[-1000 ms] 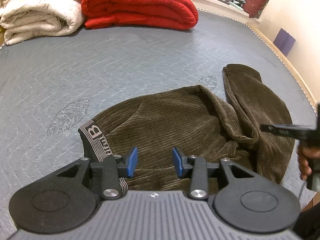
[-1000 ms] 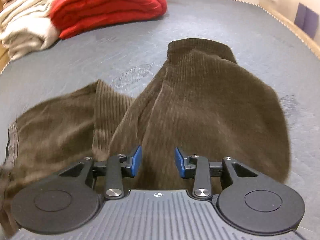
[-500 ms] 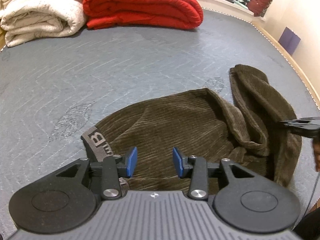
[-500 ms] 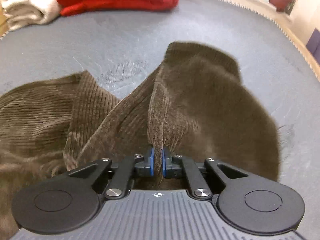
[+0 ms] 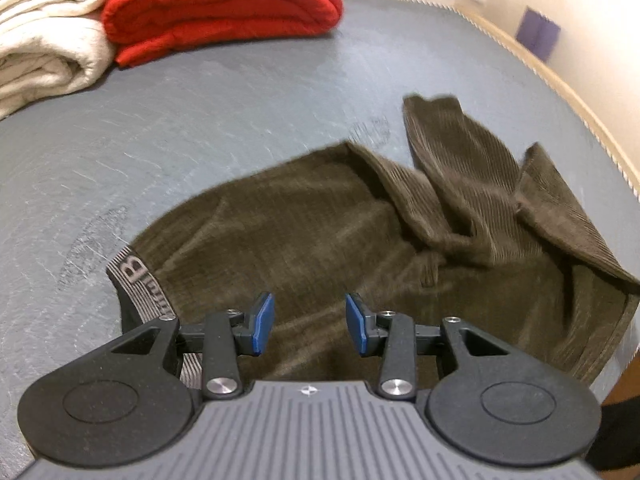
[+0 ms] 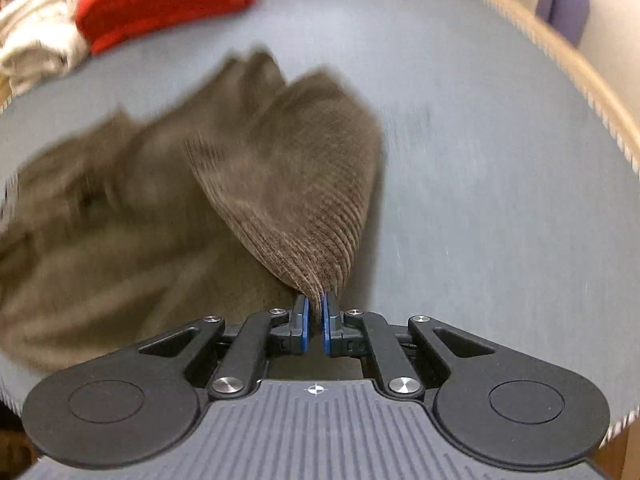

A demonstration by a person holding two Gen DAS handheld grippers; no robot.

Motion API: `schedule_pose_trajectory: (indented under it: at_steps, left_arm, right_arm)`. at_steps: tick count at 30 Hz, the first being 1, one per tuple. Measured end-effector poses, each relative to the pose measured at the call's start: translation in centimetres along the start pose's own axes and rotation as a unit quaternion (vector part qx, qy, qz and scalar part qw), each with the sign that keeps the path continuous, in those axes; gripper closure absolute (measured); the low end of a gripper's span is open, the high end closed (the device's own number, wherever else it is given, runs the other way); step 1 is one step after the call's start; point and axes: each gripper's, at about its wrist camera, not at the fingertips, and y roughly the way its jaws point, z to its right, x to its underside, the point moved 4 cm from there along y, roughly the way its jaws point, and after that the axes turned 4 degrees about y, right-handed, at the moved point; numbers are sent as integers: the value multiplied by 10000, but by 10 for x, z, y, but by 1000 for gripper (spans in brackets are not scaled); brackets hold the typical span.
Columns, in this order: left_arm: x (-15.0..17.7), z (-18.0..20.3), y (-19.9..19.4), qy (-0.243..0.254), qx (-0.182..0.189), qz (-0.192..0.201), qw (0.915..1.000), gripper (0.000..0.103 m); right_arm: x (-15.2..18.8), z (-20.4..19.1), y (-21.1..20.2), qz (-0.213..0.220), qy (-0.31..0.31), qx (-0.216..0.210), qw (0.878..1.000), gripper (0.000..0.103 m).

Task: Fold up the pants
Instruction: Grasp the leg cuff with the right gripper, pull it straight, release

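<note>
Brown corduroy pants (image 5: pixel 320 232) lie crumpled on the grey quilted bed cover (image 5: pixel 200 128), with a grey lettered waistband (image 5: pixel 136 276) at the left. My left gripper (image 5: pixel 309 324) is open and empty, hovering just above the waist part. My right gripper (image 6: pixel 315 316) is shut on a fold of a pant leg (image 6: pixel 296 184) and holds it lifted above the cover; that view is blurred by motion. The right gripper itself does not show in the left wrist view.
A folded red duvet (image 5: pixel 216 8) and folded cream blankets (image 5: pixel 44 44) sit at the far edge; both also show in the right wrist view, red duvet (image 6: pixel 160 4). The bed's wooden rim (image 5: pixel 560 80) runs along the right, with a purple object (image 5: pixel 538 36) by the wall.
My right gripper closed on the pant leg, then lifted and pulled it up and rightward. The leg fabric has shifted in the left view. My left gripper stayed open near the waist.
</note>
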Motion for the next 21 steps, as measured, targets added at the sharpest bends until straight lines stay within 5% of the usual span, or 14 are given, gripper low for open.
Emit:
schedule_pose_trajectory:
  at_steps: [5,7,14,18,21]
  left_arm:
    - [7,6,6,1,30,-105,9999,57]
    - [7,6,8,-42,22,-105,9999,52]
    - [10,10,16,134,8,-230,9996,50]
    - [9,9,17,115,36,-242,9996,50]
    - [8,6,15,81,57,-205,9997,49]
  right_arm:
    - [35,17,18,-611,-181,-44,9980,95]
    - [28,22,11,-381,52,-142,9992,84]
    - [-21,13,-9,991,399,-13,9943,77]
    - [-43,-34,10,1078,-163,-46,9940,56]
    - [-52,-77,37,861,-952,87,9917,52]
